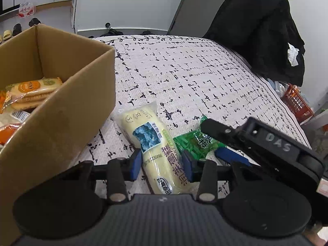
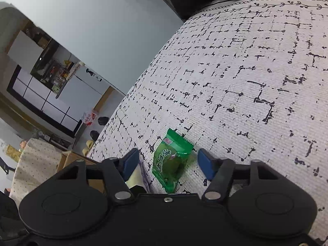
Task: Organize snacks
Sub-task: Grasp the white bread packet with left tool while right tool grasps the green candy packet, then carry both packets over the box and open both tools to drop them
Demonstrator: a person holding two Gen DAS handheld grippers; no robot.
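My left gripper straddles the long pale-yellow snack packet lying on the patterned table beside the cardboard box, its jaws narrowed to the wrapper's sides, seemingly touching; my right gripper brackets the small green candy packet, jaws part-open with gaps either side; both, I judge, are bound for the box, where biscuit packs already lie.
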